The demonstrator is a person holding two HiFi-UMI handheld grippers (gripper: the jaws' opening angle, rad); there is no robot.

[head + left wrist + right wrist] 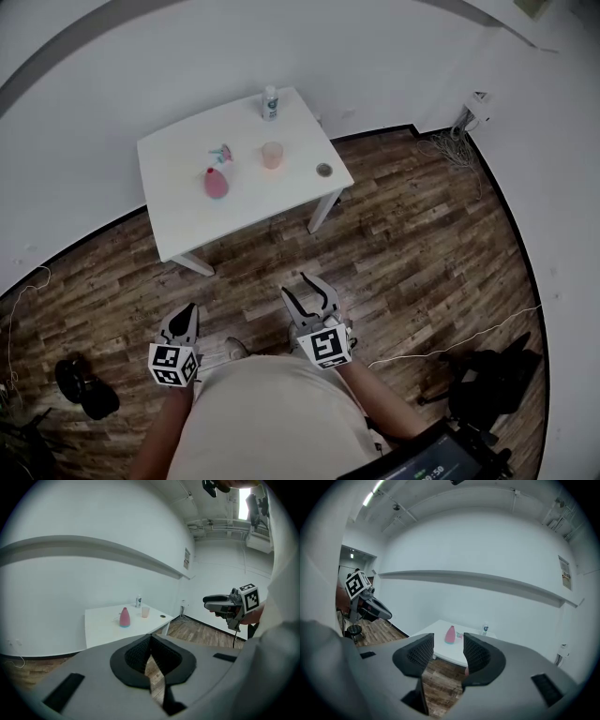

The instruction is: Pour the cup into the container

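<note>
From the head view, the cup stands upright on the white table, just right of the pink container and well ahead of both grippers. My right gripper lines up almost straight below the cup. My left gripper sits further off to the side, so I judge the right the better reach.

In the left gripper view, my jaws are pressed together on nothing. The cup lies far ahead, slightly above their tips.

In the right gripper view, my jaws stand apart and empty, with the container framed between them at a distance. I cannot make out the cup here.
</note>
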